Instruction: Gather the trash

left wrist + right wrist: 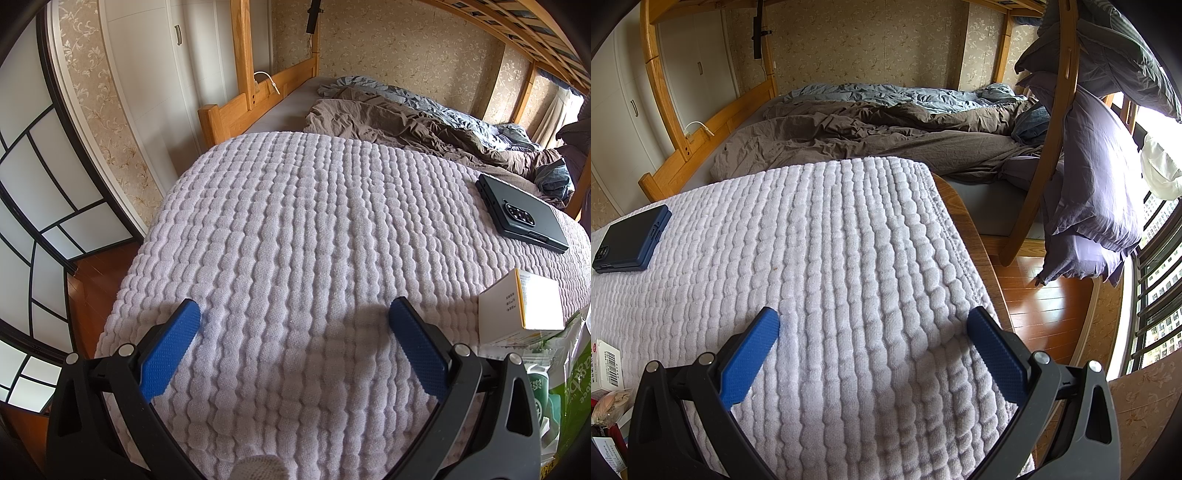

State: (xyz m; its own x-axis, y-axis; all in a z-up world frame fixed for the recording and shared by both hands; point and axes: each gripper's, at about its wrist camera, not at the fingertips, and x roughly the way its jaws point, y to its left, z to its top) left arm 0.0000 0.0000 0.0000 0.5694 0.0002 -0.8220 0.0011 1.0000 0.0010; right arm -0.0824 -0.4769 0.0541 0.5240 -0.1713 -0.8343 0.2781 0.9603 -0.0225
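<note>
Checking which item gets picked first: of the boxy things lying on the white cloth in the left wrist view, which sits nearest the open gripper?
The white and yellow carton, just right of the left gripper. The dark phone lies farther away, toward the bedding.

green bag (576, 391) cropped, box (605, 365) print unreadable
</note>
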